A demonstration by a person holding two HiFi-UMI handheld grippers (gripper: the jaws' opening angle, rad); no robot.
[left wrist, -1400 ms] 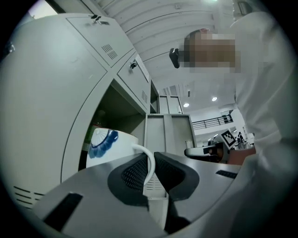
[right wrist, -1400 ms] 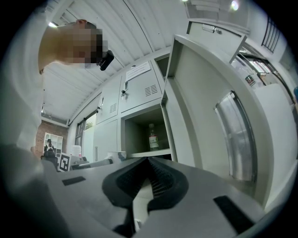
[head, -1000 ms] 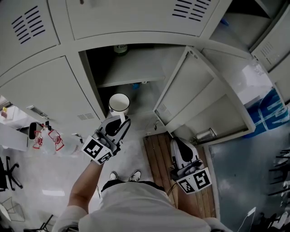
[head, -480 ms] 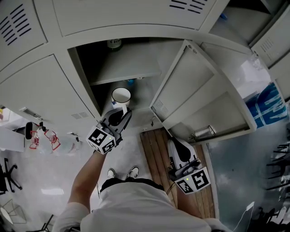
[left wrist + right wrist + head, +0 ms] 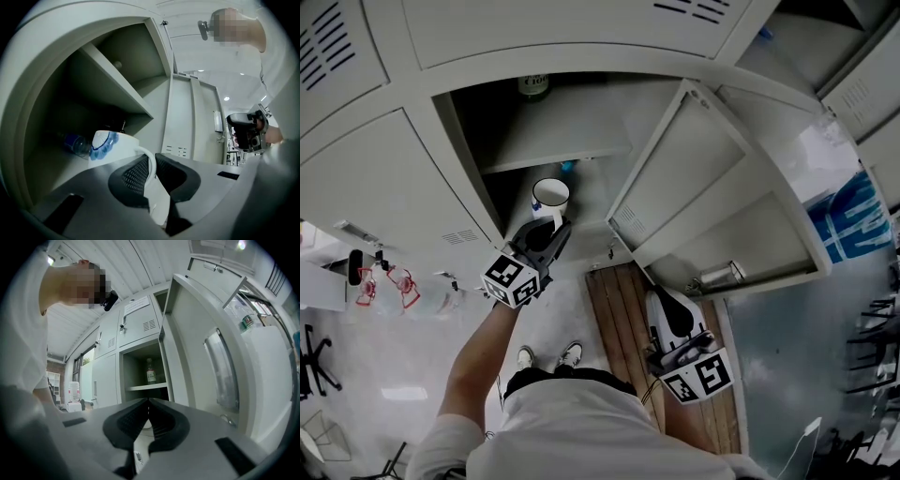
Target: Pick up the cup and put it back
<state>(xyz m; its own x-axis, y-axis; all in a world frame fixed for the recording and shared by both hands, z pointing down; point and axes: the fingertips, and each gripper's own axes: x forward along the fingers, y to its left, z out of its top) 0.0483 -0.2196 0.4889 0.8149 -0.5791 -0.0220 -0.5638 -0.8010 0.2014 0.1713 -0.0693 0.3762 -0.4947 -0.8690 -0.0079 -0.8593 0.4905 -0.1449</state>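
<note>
Round white cup [image 5: 112, 145], looped handle [image 5: 149, 157] pinched by ribbed black fingers [image 5: 133, 177]

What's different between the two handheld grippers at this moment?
The left gripper is clamped on the handle of the white cup; the right gripper has its jaws pressed together on nothing. The left gripper is raised to the open locker, with the cup at its lower compartment; the right gripper hangs low by the person. Both have dark ribbed pads and a marker cube.
</note>
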